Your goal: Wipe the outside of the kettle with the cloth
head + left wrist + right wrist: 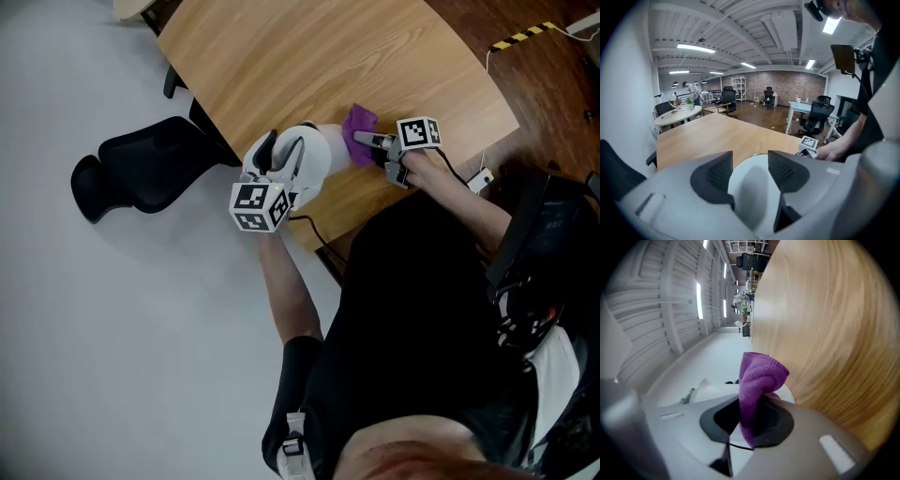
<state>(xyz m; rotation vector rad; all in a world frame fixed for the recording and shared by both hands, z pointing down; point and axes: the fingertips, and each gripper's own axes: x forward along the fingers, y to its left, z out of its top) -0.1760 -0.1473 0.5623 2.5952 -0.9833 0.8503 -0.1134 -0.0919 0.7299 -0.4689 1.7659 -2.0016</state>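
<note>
A white kettle with a black handle stands near the front edge of the wooden table. My left gripper reaches in from its near side. In the left gripper view the kettle's rounded white body fills the gap between both jaws of the left gripper. Just right of the kettle, my right gripper is shut on a folded purple cloth. In the right gripper view the cloth sticks up out of the right gripper, with the kettle beside it.
A black office chair stands on the grey floor to the left of the table. A black cable hangs off the table's front edge. A small white block lies on the brown floor at the right. Other desks and chairs stand far behind.
</note>
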